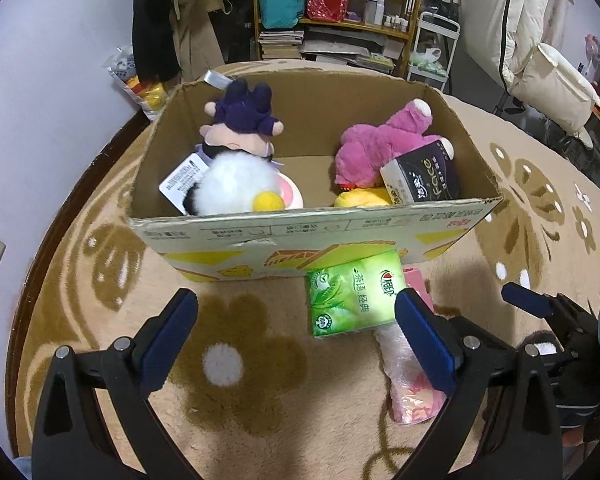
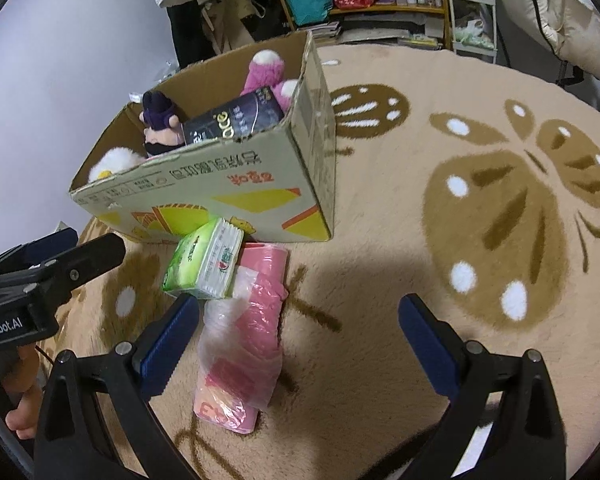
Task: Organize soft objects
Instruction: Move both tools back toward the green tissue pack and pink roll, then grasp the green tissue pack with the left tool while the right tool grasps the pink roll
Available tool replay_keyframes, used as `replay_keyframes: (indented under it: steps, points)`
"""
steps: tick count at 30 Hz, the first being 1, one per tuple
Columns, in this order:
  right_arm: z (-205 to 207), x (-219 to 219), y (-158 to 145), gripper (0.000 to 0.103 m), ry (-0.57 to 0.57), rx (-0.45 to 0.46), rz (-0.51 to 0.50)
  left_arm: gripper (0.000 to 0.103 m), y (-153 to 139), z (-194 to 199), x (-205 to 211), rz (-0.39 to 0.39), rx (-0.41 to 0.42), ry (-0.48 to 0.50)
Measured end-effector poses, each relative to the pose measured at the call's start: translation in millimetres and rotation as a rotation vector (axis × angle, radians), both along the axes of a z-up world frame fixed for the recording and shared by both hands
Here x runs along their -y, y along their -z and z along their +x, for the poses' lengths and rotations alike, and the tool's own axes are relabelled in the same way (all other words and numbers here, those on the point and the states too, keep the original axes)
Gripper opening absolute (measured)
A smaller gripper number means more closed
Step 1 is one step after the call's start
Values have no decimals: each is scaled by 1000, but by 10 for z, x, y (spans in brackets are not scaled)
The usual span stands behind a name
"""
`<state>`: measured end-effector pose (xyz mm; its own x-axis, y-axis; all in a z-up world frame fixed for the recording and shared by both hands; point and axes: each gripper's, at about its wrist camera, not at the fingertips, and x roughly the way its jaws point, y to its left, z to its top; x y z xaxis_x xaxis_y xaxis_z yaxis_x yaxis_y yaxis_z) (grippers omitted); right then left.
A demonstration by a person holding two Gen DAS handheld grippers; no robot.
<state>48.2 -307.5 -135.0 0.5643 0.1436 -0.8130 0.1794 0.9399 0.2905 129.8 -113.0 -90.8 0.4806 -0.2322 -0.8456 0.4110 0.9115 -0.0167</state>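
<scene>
An open cardboard box [image 1: 316,228] [image 2: 236,184] stands on the rug. Inside lie a purple-haired doll [image 1: 242,120], a white fluffy toy [image 1: 236,188], a pink plush bear [image 1: 380,140], a yellow plush [image 1: 360,199] and a black tissue pack [image 1: 422,176] [image 2: 232,120]. A green tissue pack [image 1: 350,292] [image 2: 202,264] lies in front of the box. A pink tissue pack in loose plastic [image 1: 408,372] [image 2: 240,336] lies beside it. My left gripper [image 1: 296,332] is open, low over the rug, left of both packs. My right gripper [image 2: 300,340] is open, its left finger beside the pink pack.
A beige rug with brown flower patterns [image 2: 500,220] covers the floor. Shelves with bags and bottles [image 1: 332,8] and hanging clothes [image 1: 172,20] stand behind the box. White bedding [image 1: 540,40] is at the right. A white wall [image 1: 40,100] is at the left.
</scene>
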Motion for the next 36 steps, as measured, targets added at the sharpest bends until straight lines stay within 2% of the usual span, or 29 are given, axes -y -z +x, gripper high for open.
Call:
replay_keyframes:
  steps: [11,17,21,31,36]
  points:
    - [117,-2,265,103,-33,-71,54,98,186,81,144,-20,-64,45]
    - [164,-83,351,103,-68,-81,49,98,326,116,265,-32,-110,81]
    - [181,-125,378,103,-87,-75,37,98,437,103,370,3,-115,100]
    - [223,-217,446,103,-116,-77,18,98,619,153,447,46,-141,68]
    - [274,-324,439,97,-124,-67,10,99,703,207,429,43,-179,38]
